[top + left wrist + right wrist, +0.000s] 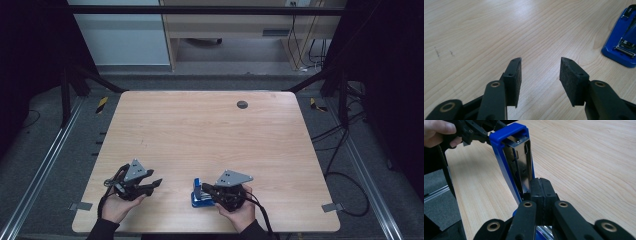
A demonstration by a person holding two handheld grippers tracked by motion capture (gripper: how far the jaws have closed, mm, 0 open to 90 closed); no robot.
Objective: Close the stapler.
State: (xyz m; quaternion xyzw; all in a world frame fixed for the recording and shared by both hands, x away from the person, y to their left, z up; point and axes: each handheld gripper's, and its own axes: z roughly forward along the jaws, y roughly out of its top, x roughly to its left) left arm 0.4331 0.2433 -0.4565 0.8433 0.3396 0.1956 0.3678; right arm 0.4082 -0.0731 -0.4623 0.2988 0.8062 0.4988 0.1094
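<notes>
A blue stapler (198, 197) lies near the table's front edge, swung open with its blue arm (509, 135) and shiny metal rail (520, 162) raised. My right gripper (205, 188) sits right against it. The right gripper (541, 182) has its pads pressed together at the rail's lower end, and nothing shows between them. To the left, my left gripper (155, 184) points toward the stapler (624, 42) from a short way off. The left gripper (540, 72) is open over bare wood. It also shows far off as the left gripper (471, 131) in a hand (436, 130).
The wooden table (200, 135) has a small dark round cap (242, 104) near its far edge. Black frame posts stand at both sides, and cables (345, 175) lie on the floor to the right. A cabinet stands beyond the table.
</notes>
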